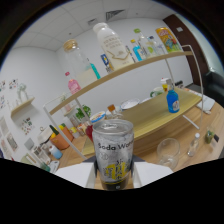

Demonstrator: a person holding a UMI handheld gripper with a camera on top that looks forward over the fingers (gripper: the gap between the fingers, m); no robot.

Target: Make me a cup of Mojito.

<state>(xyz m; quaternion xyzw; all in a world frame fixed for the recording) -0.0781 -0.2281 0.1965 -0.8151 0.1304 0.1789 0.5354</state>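
The gripper (113, 172) is clamped on a soda water can (113, 152), held tilted above the wooden table (150, 127). The empty glass (168, 150) waits at four o'clock of the can; pouring seems not yet begun, so the mojito looks early on

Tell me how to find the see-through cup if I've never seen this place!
Start at the long wooden table under the shelf of bottles. Come forward to the soda water can, shut between the tool fingers. Just beside that can, on the side toward the blue bottle, stands the clear glass cup. Unlike its neighbours it has no label, lid or colour.
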